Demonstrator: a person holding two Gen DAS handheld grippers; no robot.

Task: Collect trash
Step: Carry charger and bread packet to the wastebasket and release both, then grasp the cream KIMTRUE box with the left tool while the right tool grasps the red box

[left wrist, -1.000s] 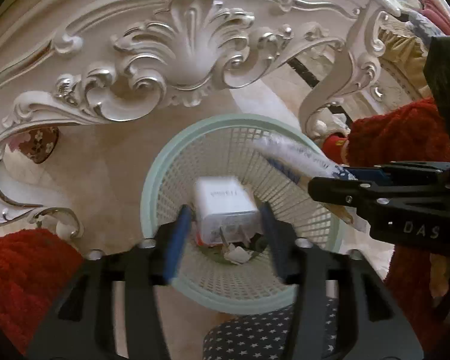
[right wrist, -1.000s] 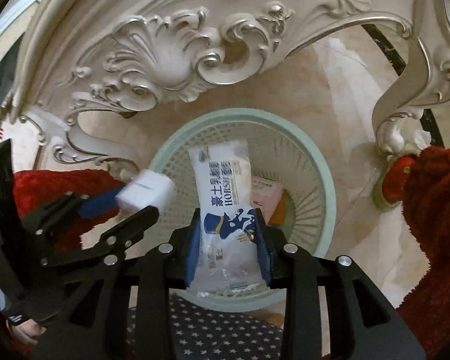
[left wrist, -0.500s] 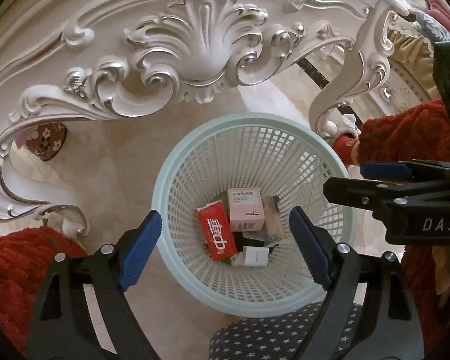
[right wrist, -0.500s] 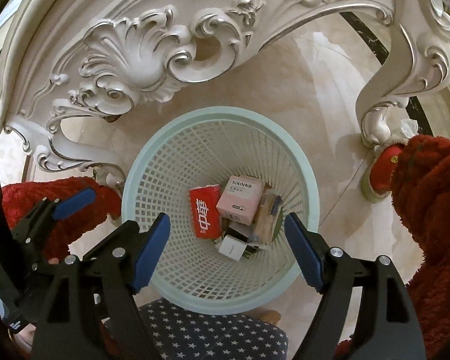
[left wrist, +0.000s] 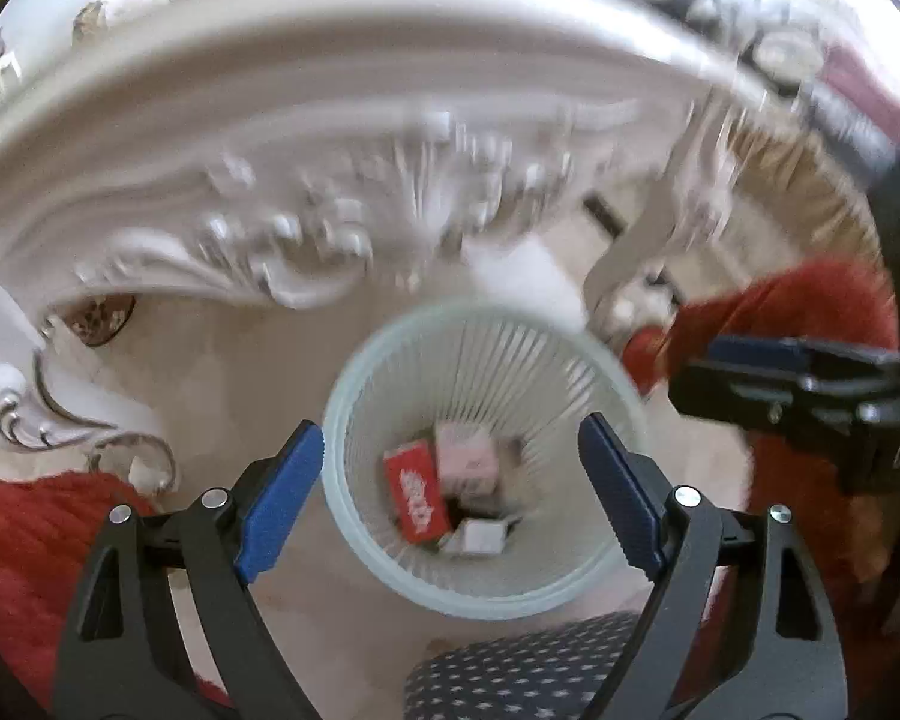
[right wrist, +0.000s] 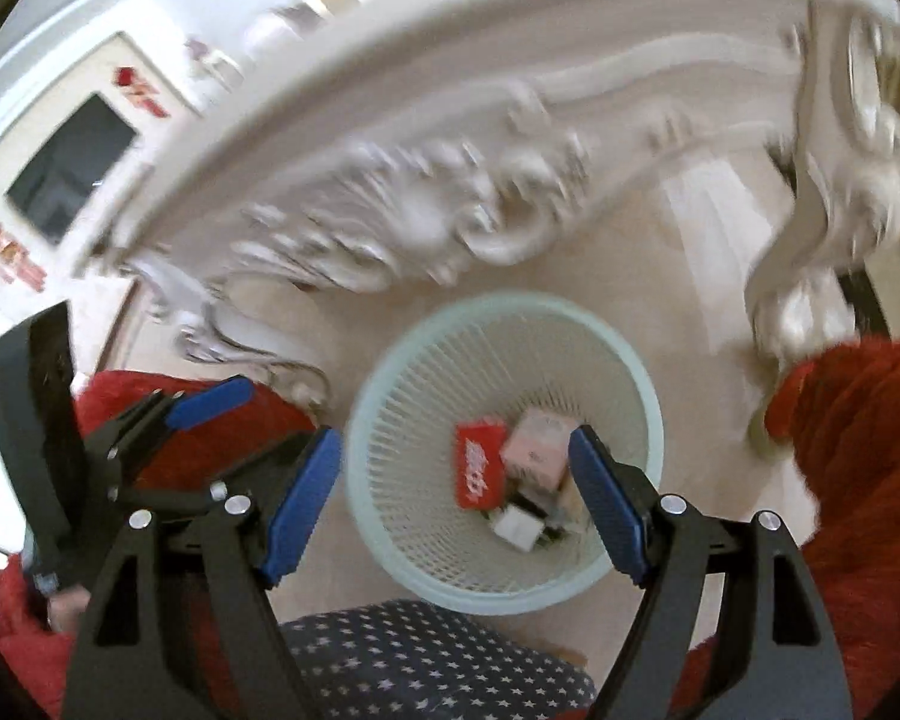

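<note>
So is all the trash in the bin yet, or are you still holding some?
Done: a red packet, a pink box and a small white box lie in the mesh basket. In hand: nothing; the left gripper and right gripper are both open and empty. Left: no loose trash shows here, but the tabletop is out of sight.

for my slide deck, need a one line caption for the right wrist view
Open right gripper above a pale green mesh wastebasket holding a red packet and pink box.

Black two-finger left gripper and right gripper, blue pads, silver screws, fuzzy red sleeves
</note>
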